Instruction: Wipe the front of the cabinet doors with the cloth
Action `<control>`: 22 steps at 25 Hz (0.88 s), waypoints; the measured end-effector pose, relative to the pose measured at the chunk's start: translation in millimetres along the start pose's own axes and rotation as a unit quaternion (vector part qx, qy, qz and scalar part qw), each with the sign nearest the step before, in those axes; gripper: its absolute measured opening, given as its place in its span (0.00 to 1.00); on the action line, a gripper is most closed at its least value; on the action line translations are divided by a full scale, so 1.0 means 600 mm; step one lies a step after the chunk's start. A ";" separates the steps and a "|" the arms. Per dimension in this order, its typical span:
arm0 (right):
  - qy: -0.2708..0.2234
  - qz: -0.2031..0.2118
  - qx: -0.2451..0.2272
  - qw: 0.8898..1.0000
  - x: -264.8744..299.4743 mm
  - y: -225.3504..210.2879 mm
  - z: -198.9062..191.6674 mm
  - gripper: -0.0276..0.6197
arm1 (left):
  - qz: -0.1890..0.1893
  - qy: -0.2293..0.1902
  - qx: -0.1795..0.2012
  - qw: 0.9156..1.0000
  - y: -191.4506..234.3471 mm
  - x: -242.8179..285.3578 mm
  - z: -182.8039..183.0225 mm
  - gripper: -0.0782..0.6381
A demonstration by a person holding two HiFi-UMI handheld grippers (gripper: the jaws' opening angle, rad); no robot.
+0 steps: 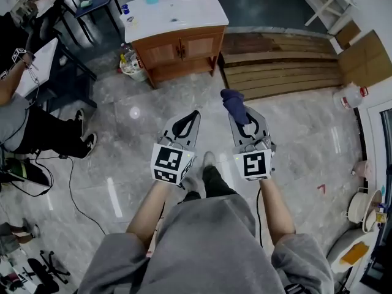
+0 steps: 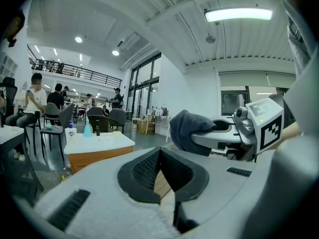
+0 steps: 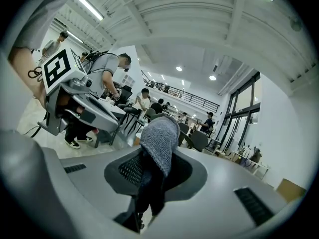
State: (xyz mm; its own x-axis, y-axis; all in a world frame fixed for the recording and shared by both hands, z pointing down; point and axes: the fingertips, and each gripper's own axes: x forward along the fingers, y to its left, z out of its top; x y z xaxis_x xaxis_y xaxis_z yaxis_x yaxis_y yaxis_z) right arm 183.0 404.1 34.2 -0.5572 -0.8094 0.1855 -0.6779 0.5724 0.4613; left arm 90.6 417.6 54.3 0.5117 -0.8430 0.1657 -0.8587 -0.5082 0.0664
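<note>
The cloth (image 1: 233, 105), dark blue, is clamped between the jaws of the right gripper (image 1: 243, 122) and is bunched over their tips. The left gripper (image 1: 192, 116) is held just beside it, jaws together with nothing between them. The cabinet (image 1: 160, 52) stands well apart at the far side of the floor, and its two wooden doors (image 1: 199, 46) are not yet touched. The approach is judged to be the step in hand. The cloth should be laid flat on a door, pressed lightly, and drawn in overlapping passes around the handles (image 1: 181, 51).
</note>
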 end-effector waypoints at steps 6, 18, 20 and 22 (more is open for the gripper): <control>-0.002 0.015 -0.007 1.000 0.057 -0.074 -0.044 0.17 | 0.016 0.009 -0.013 1.000 0.022 0.098 0.007 0.12; -0.015 0.043 -0.027 0.999 0.138 -0.173 -0.099 0.17 | 0.046 0.029 -0.024 0.998 0.043 0.221 0.015 0.12; -0.016 0.043 -0.024 0.999 0.145 -0.179 -0.105 0.17 | 0.051 0.032 -0.024 0.998 0.048 0.228 0.014 0.12; -0.008 0.046 -0.020 0.999 0.157 -0.182 -0.114 0.17 | 0.054 0.034 -0.023 0.998 0.058 0.236 0.014 0.12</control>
State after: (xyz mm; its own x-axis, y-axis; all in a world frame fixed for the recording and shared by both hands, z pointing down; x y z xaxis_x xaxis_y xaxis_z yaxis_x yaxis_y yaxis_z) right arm 237.4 256.6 60.9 -0.6243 -0.7512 0.2142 -0.6042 0.6382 0.4772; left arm 133.4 279.1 71.6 0.4149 -0.8774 0.2409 -0.9097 -0.4058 0.0885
